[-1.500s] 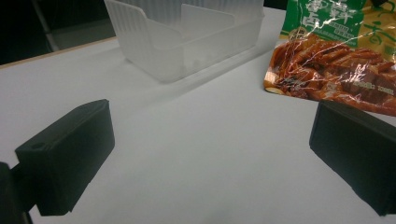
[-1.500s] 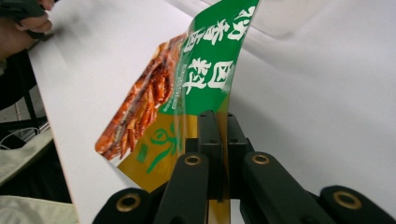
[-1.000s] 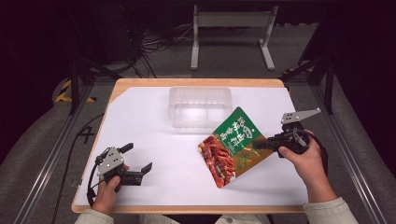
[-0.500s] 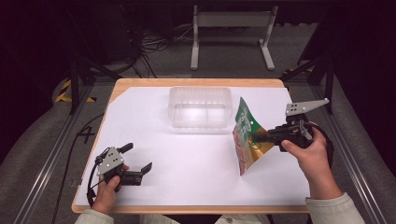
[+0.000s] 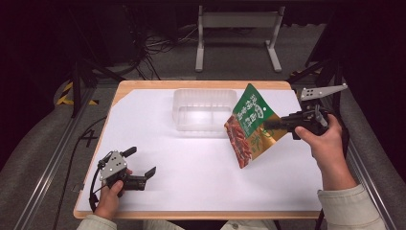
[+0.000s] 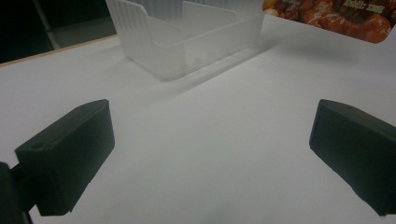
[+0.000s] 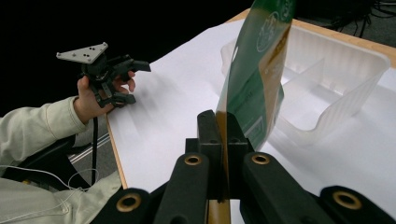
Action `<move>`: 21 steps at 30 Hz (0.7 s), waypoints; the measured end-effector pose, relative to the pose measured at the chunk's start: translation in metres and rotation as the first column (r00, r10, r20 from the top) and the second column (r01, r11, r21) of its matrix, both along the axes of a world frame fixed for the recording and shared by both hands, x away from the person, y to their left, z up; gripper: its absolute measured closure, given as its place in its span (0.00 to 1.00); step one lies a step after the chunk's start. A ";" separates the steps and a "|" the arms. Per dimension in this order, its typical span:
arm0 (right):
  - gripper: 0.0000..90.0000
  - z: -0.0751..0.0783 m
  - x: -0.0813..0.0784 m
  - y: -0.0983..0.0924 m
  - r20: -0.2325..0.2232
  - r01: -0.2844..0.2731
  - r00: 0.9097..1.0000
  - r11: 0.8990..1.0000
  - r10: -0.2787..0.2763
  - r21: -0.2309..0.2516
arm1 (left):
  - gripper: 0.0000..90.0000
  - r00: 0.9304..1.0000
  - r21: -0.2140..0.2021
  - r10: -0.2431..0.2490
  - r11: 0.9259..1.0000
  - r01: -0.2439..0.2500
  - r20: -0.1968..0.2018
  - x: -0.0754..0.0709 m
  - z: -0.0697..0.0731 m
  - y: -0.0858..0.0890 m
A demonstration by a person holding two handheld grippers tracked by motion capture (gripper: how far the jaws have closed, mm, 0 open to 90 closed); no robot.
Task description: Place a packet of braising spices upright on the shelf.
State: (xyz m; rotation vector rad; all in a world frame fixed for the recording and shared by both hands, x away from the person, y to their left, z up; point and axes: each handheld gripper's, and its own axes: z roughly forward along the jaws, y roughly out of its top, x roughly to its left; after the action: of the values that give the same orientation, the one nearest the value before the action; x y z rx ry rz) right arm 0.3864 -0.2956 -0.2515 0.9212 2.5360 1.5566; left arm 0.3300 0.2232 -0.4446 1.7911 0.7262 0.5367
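Right hand-held gripper (image 5: 270, 125), at the right of the high view, has its jaws clamped on the edge of a green and orange snack bag (image 5: 249, 125), which hangs tilted above the white surface (image 5: 191, 163), red printed end lowest. In the right gripper view the bag (image 7: 257, 70) stands edge-on between the two closed black jaws, rising toward the top of the frame. The bag sits just right of a clear plastic tray (image 5: 203, 109) that rests on the surface at upper centre of the high view; the bag's top corner overlaps the tray's right end in that view, though whether they touch cannot be told. In the right gripper view the tray (image 7: 336, 84) lies behind the bag at upper right.

Left hand-held gripper (image 5: 143, 173) lies low at the lower left of the high view, held in the person's hand (image 5: 110, 199) near the front edge of the surface, well apart from bag and tray. Its jaws stand wide with nothing between them; in the left gripper view they frame bare surface (image 6: 210, 154), with the tray (image 6: 187, 42) at the top and a corner of the bag (image 6: 336, 16) at upper right.
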 end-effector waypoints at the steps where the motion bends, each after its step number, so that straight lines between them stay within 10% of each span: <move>1: 1.00 0.002 0.001 0.001 0.002 -0.004 1.000 1.000 0.004 -0.004 | 0.01 1.000 -0.001 0.001 1.000 -0.001 -0.002 0.000 0.000 0.000; 21: 1.00 0.038 0.035 0.010 0.035 0.004 0.999 1.000 -0.004 -0.003 | 0.01 1.000 -0.002 -0.002 1.000 0.002 -0.001 0.000 0.000 0.001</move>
State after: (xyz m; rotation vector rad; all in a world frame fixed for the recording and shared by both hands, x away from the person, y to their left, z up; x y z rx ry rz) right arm 0.4216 -0.2851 -0.2131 0.8898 2.5114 1.5527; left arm 0.3298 0.2238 -0.4444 1.7897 0.7254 0.5337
